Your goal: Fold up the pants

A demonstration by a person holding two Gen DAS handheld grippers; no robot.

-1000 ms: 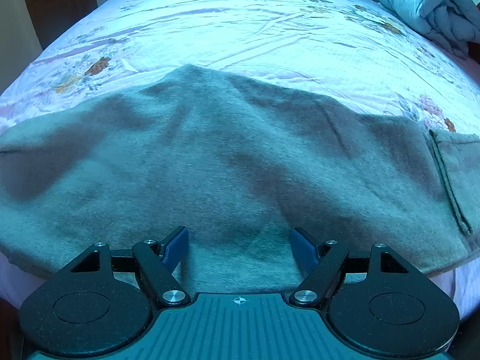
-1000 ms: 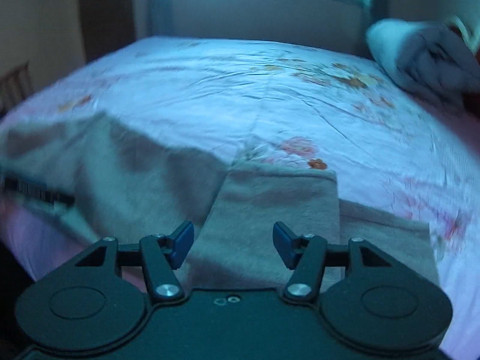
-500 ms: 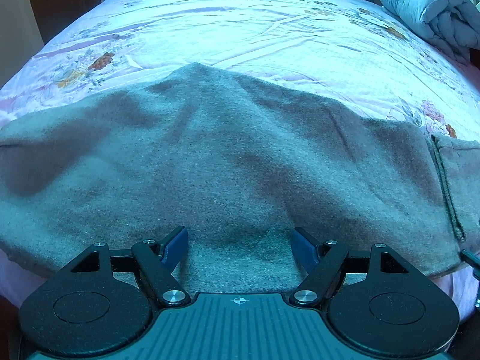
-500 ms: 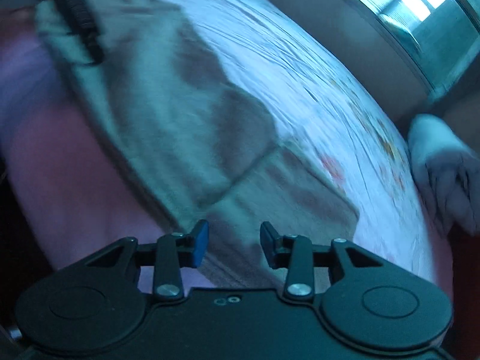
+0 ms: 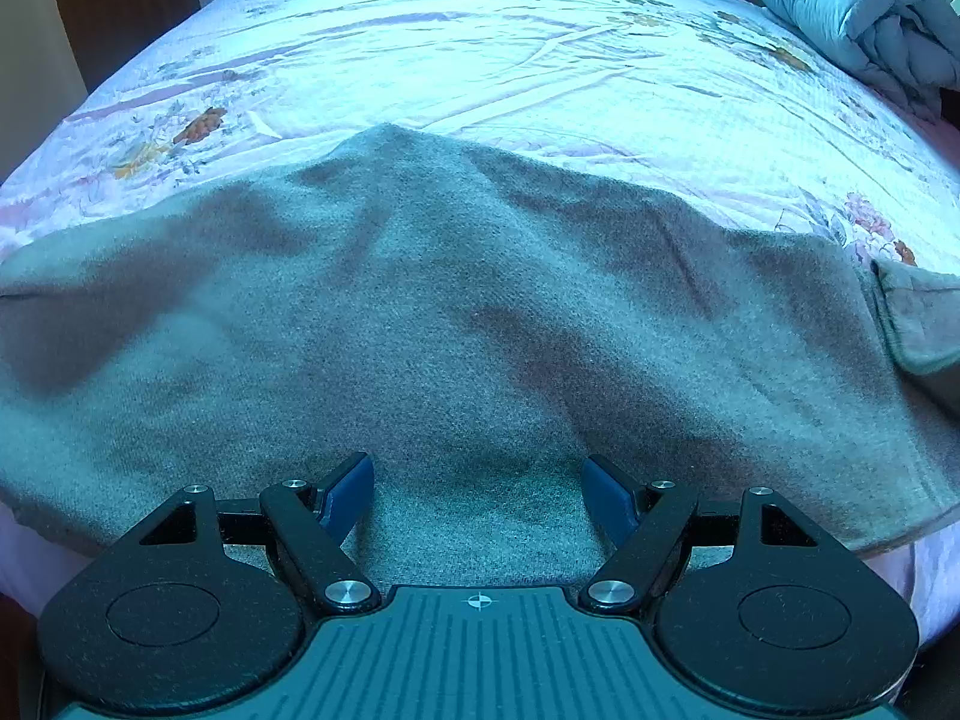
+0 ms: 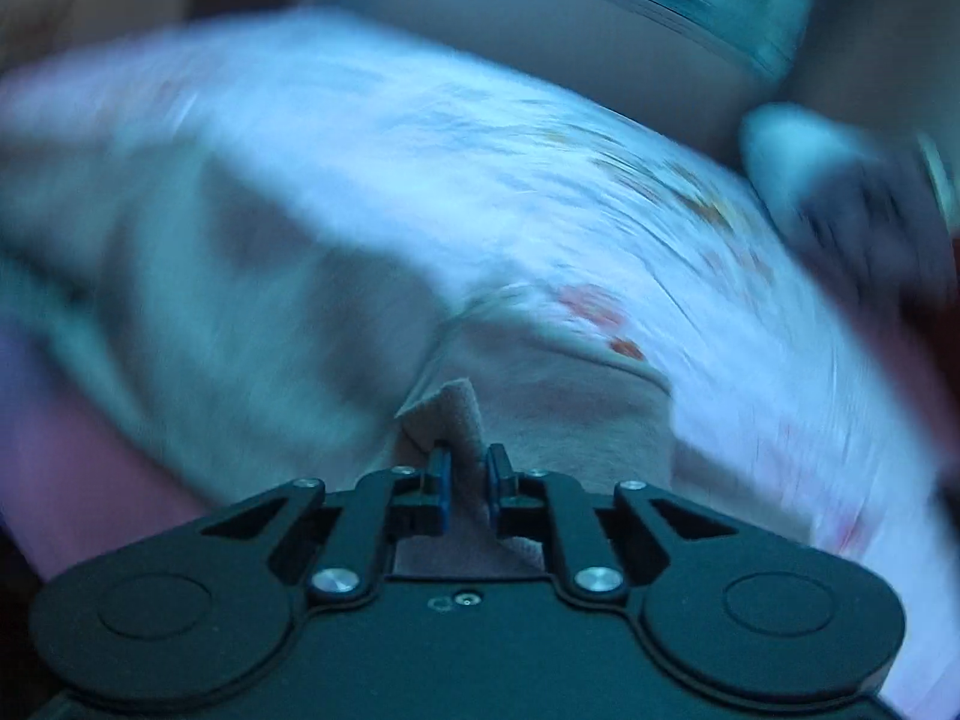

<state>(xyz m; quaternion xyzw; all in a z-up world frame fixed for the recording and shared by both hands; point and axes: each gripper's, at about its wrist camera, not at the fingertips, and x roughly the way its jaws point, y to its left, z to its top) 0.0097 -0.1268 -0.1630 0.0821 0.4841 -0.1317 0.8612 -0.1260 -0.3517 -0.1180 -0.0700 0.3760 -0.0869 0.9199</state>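
pants (image 5: 456, 324): grey, fuzzy, lying rumpled across near edge of bed (image 5: 540, 60)
left gripper (image 5: 477, 489): jaws sitting open over cloth at 6 o'clock
right gripper (image 6: 467, 474): jaws just closing, pinching a fold of pants

blur: right-wrist view smeared, bed sheet (image 6: 480, 180) pattern unreadable | cut off: pants (image 5: 420, 330) at both side edges

pants (image 5: 456, 324): grey cloth, fuzzy, matt
bedsheet (image 5: 480, 60): thin floral cloth, smooth, creased
quilt (image 5: 852, 6): padded cloth, soft sheen
left gripper (image 5: 477, 489): matt black plastic, blue pads, shiny metal pins
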